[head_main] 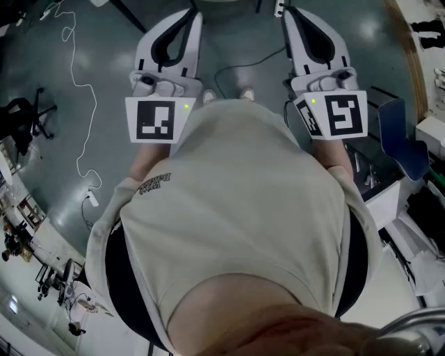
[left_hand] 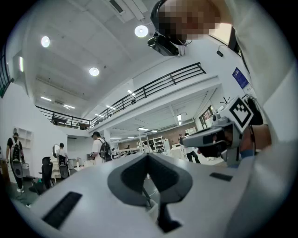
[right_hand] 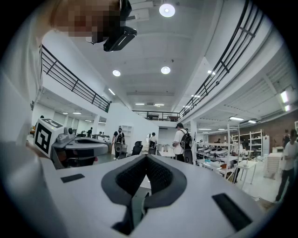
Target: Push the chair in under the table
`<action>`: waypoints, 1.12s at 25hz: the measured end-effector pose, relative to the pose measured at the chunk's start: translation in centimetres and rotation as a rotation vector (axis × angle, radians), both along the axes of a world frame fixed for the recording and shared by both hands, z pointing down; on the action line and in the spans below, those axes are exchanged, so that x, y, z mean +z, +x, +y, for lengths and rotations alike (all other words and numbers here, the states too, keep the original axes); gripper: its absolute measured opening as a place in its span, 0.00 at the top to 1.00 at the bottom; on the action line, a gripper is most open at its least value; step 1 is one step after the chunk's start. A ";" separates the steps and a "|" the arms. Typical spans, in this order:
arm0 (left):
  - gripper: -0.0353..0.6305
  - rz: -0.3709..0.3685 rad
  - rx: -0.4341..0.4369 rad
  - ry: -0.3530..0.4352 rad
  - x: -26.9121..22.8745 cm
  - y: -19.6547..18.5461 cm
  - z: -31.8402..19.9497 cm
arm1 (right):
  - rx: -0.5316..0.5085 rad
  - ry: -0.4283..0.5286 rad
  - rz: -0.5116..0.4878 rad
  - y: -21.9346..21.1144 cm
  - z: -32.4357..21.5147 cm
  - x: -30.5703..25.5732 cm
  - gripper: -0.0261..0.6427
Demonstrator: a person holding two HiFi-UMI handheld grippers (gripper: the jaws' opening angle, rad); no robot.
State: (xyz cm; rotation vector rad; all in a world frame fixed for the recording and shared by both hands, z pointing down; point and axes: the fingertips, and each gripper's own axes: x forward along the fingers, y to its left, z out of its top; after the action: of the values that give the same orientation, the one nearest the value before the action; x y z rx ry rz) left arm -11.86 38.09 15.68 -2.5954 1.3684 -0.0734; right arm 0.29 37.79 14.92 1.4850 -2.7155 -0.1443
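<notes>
We are holding the left tongs (head_main: 189, 21) and right tongs (head_main: 293, 21) out beyond our shirt (head_main: 243, 208), both clenched, gripping nothing.

left gripper (head_main: 179, 31) and right gripper (head_main: 304, 31) are showing smooth white plastic shells, faintly shiny. inner pads (right_hand: 159, 175) are looking dark grey, ribbed, matt. marker cube (head_main: 154, 119) is showing matt black-and-white print. shirt (head_main: 243, 208) is reading as matt beige cloth. floor (head_main: 83, 62) is gleaming, smooth grey-green. chair (head_main: 402, 139) is looking like smooth blue plastic. railing (right_hand: 70, 79) is looking like black metal.
</notes>
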 end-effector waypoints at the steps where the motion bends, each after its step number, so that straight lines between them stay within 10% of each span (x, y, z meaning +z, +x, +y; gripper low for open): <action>1: 0.93 0.002 -0.001 0.001 0.0 0.0 -0.1 | 0.001 0.002 0.000 0.0 -0.1 0.0 0.95; 28: 0.93 -0.019 -0.029 -0.032 2.3 4.2 0.4 | -0.020 -0.031 -0.054 4.5 0.8 1.8 0.95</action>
State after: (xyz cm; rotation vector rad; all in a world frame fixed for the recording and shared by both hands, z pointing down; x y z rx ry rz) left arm -7.67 38.52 17.95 -2.5940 1.4102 -0.1260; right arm 4.78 38.56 16.75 1.4746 -2.7620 -0.0630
